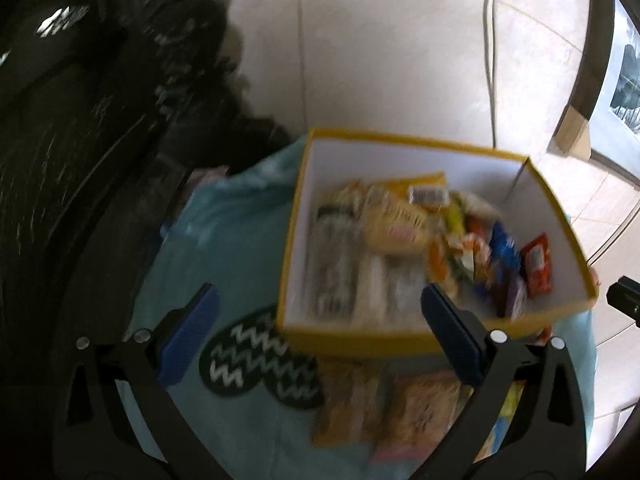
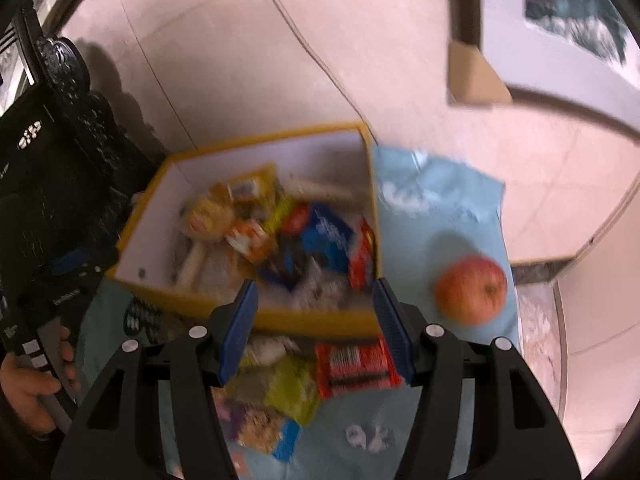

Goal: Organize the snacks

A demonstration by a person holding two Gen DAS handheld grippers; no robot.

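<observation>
A: On the far left of the left camera's view there is something big, dark and blurry. Then comes a black mat (image 1: pixel 260 364) with white zigzags on the blue cloth (image 1: pixel 224 240). The right camera shows only a corner of that mat.

B: And the left gripper (image 1: pixel 320 334)?

A: Its blue fingers (image 1: pixel 188 336) are spread wide with nothing between them. Past them sits the yellow box (image 1: pixel 360 342) full of snack packets (image 1: pixel 536 266).

B: The right camera sees the box (image 2: pixel 312 318) too, plus a hand (image 2: pixel 30 384) holding the other tool at the left edge. The right gripper (image 2: pixel 316 330) is partly spread, not squeezing anything.

A: What lies under it?

B: Loose packets on the cloth (image 2: pixel 436 216) in front of the box: a green one (image 2: pixel 290 394) and a red one (image 2: pixel 354 366).

A: My view shows brownish packets (image 1: pixel 384 408) there, very blurry.

B: Only the right camera shows the apple (image 2: pixel 471 290), on the cloth to the right of the box.
</observation>
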